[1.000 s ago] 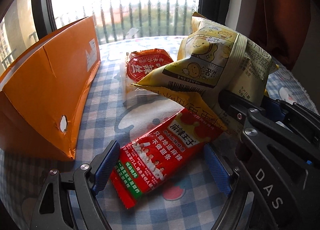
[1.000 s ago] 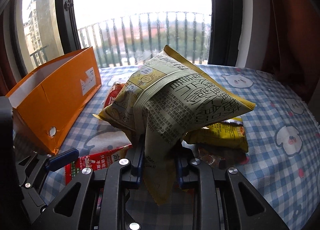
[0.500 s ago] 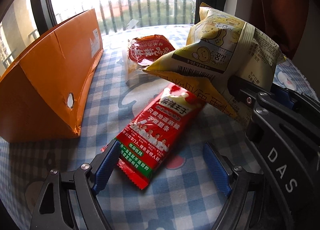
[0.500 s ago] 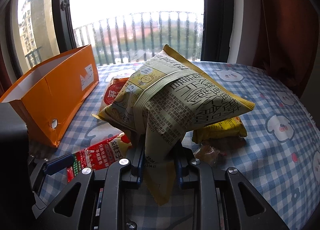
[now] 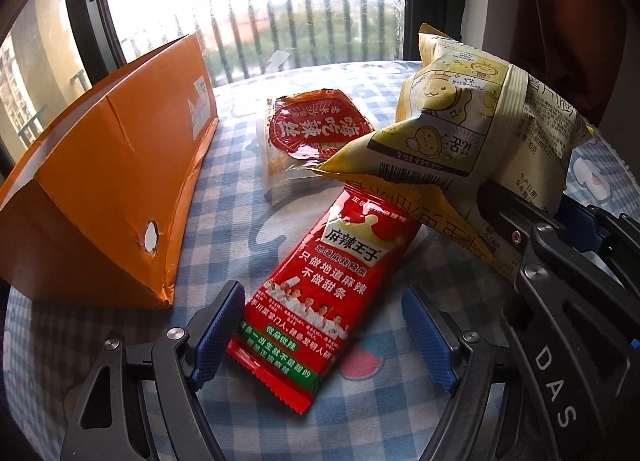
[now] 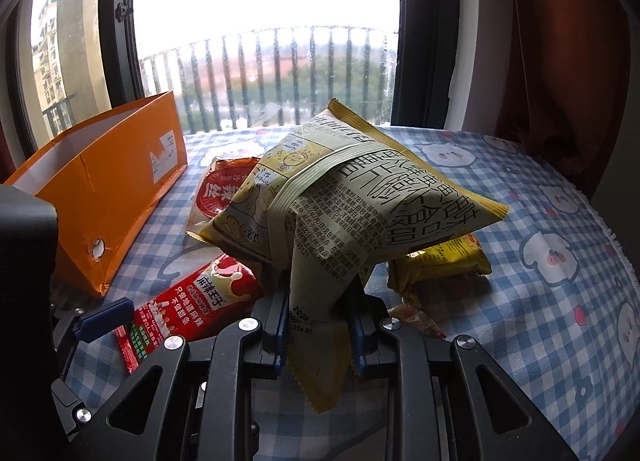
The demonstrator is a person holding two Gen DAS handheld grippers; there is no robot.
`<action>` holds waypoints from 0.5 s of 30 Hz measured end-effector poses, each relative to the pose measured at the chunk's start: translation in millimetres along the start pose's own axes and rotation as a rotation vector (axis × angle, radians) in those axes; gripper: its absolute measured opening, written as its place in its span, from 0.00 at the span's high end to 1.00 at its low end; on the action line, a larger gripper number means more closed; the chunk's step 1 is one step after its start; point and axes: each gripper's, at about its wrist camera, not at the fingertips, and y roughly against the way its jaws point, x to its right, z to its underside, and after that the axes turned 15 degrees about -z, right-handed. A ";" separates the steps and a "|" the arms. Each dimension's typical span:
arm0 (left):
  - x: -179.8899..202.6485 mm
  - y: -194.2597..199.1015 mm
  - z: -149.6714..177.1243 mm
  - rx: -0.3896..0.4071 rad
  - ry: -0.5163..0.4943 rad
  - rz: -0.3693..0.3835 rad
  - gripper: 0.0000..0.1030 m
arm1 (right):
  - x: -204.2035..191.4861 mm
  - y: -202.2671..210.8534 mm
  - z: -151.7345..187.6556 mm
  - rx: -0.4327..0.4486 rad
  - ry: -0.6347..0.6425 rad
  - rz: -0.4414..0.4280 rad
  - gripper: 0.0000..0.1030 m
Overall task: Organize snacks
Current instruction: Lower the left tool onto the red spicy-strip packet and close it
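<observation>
My right gripper [image 6: 318, 335] is shut on the sealed end of a puffy yellow chip bag [image 6: 352, 197] and holds it above the table; the bag also shows in the left wrist view [image 5: 472, 129]. My left gripper [image 5: 324, 333] is open, its blue pads either side of the near end of a long red snack packet [image 5: 332, 285] lying flat on the cloth; the packet also shows in the right wrist view [image 6: 188, 309]. A round red-labelled packet [image 5: 308, 137] lies beyond it. An open orange box [image 5: 104, 189] stands to the left.
A blue checked cloth with bear prints [image 6: 540, 301] covers the table. A small yellow packet [image 6: 440, 265] and a small clear-wrapped snack [image 6: 416, 321] lie under the raised bag. A window with railings is behind, and a dark red curtain hangs at right.
Both grippers have pulled back and up a little. The yellow bag sits higher off the table. The red packet now lies further forward between my left pads, which stay open.
</observation>
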 end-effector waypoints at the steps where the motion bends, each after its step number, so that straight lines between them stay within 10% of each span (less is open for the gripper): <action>1: 0.3 -2.4 -1.1 -0.007 0.000 0.000 0.21 | 1.2 -1.2 -1.2 0.000 -0.004 0.000 0.74; 15: 4.1 -22.8 -20.5 -0.004 0.008 0.037 0.20 | 6.1 -12.4 -13.0 0.010 -0.017 0.018 0.74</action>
